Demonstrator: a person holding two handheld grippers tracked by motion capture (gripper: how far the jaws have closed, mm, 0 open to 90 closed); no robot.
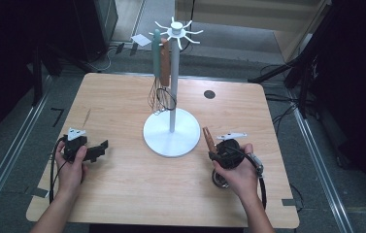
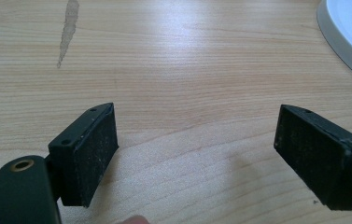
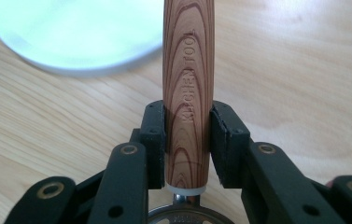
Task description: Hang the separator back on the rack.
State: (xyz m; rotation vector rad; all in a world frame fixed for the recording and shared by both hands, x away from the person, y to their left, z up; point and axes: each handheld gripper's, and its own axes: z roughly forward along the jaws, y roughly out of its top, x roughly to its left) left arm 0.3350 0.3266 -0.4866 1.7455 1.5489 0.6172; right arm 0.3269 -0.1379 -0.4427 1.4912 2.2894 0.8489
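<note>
My right gripper (image 3: 188, 135) has its jaws clamped on the wood-grain handle (image 3: 188, 79) of a kitchen tool, one pad on each side of the lower end, just above the white collar where the metal part begins. The words KITCHEN TOOL run along the handle. In the high view that handle (image 1: 208, 138) sticks up and away from my right hand (image 1: 236, 170), tilted toward the white stand (image 1: 172, 132), and a round metal head (image 1: 219, 180) shows under my hand, near the table (image 1: 122, 184). The stand's round base sits just beyond the handle tip, close but apart.

My left gripper (image 2: 197, 144) rests low over the table with its jaws spread wide and only bare wood between them; an edge of the stand's base (image 2: 346, 35) shows at the far right. In the high view it (image 1: 95, 151) lies left of the stand, well apart from it.

On the stand's hooks hang a whisk with a green handle (image 1: 157, 53) and one with a brown handle (image 1: 164, 60), side by side.
</note>
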